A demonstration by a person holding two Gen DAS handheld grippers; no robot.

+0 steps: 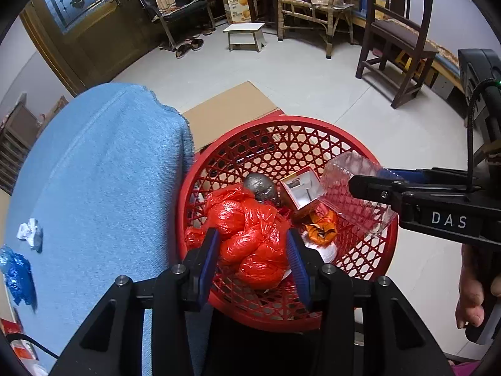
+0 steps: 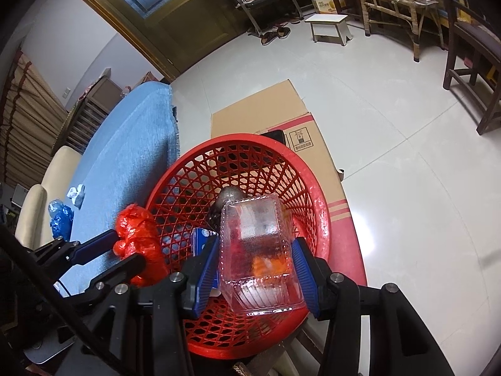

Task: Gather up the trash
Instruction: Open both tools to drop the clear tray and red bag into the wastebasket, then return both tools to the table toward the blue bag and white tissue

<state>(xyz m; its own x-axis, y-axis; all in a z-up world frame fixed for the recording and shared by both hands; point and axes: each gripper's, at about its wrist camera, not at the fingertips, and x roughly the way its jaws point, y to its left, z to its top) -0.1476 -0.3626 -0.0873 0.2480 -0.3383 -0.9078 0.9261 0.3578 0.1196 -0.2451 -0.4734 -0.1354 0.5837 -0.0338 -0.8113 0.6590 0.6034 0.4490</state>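
Between our left gripper's (image 1: 255, 258) jaws we are gripping a crumpled red plastic bag (image 1: 253, 235), our right gripper (image 2: 255, 271) clamping a clear plastic box (image 2: 258, 250), over the half-filled red lattice basket (image 1: 360, 139); white wrapper (image 1: 29, 233) and blue wrapper (image 1: 17, 274) are waiting on the blue-covered tabletop (image 1: 103, 172).

White stool (image 1: 245, 35) at twelve o'clock, dark wooden chair (image 1: 397, 37) at two, rattan armchair (image 1: 316, 3) behind, brown door (image 1: 81, 15) at ten, flat cardboard (image 1: 228, 116) on floor

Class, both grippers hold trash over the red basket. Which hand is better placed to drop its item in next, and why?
Right. The right gripper holds the clear plastic container well inside the red basket; the left gripper holds its red plastic bag near the rim.
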